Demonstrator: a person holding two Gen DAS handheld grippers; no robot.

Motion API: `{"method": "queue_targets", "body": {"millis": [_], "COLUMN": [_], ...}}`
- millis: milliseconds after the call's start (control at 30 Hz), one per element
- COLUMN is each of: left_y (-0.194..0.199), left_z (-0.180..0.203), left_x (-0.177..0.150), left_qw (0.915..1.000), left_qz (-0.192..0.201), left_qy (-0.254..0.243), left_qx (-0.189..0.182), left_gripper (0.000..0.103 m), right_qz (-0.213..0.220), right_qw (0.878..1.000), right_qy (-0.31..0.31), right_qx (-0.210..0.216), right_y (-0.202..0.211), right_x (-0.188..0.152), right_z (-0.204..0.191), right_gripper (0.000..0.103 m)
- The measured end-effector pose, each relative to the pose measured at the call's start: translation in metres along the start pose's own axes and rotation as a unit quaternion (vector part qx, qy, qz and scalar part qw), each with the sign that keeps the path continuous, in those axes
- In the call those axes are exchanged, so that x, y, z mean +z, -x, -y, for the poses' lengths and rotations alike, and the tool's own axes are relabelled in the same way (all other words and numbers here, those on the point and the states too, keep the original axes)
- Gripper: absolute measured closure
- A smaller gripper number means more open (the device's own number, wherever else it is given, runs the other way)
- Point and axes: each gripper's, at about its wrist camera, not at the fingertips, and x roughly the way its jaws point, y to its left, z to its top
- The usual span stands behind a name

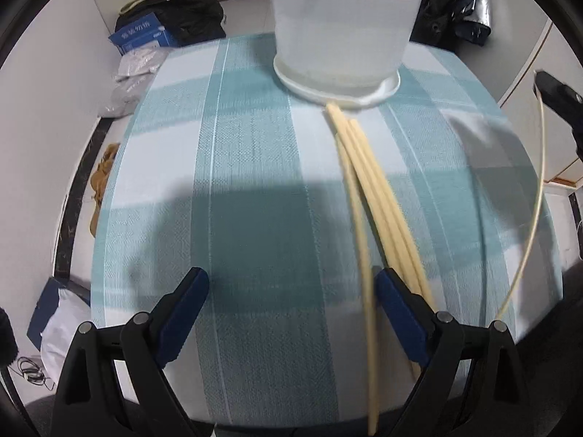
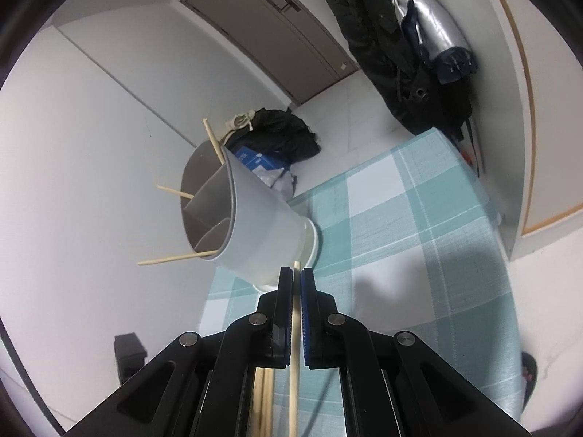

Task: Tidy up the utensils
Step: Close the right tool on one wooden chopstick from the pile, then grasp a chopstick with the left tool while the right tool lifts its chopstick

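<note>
Your right claw (image 2: 297,273) is pressed together on a single chopstick (image 2: 294,346), which runs back between the blue pads with only its tip poking out ahead of them. Only the right wrist view shows this pinch; in the left wrist view you see just that chopstick as a thin pale line at the far right.

Your left claw (image 1: 291,291) is spread wide and holds nothing. Just inside its right finger one loose chopstick (image 1: 366,291) crosses toward you, and the bundle of chopsticks (image 1: 379,200) lies beyond that finger, reaching ahead to the foot of the white utensil holder (image 1: 339,36).

From the right claw, the holder sits ahead and to the left. This view looks into its grey divided compartments, where three chopsticks already stick out; the left view shows only one end at the rim.

Everything rests on a teal-and-white checked tablecloth (image 1: 247,167). Beyond it are white walls, a grey door (image 2: 269,32), hanging dark coats (image 2: 386,43) and a black bag (image 1: 189,11) with a blue box (image 1: 142,34) on the floor.
</note>
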Motion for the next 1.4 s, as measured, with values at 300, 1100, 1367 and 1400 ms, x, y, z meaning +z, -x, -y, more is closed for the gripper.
{"method": "queue_targets", "body": {"millis": [300,1100,1367,1400], "left_y": [-0.013,0.023,0.072,0.075], "left_z": [0.006,-0.026,-0.053,-0.055], "left_x": [0.031,0.023,0.007,0.008], "left_qw": [0.999,0.9922,0.972,0.9695], "left_qz": [0.018,0.097,0.176,0.183], "left_qy": [-0.026,0.078,0.146,0.151], "left_qx": [0.03,-0.008,-0.054,-0.062], "left_gripper": [0.014,0.102,0.103,0.103], "right_qz": [0.015,0.025,0.039,0.041], "right_qw": [1.0,0.999,0.997,0.996], "right_qy": [0.008,0.027,0.069,0.077], "right_qx": [0.002,-0.003,-0.005,-0.006], "right_y": [0.009,0.013,0.019,0.02], "right_x": [0.0,-0.001,-0.008,-0.008], "right_z": [0.007,0.003,-0.027,-0.031], "right_gripper": [0.1,0.099,0.099,0.099]}}
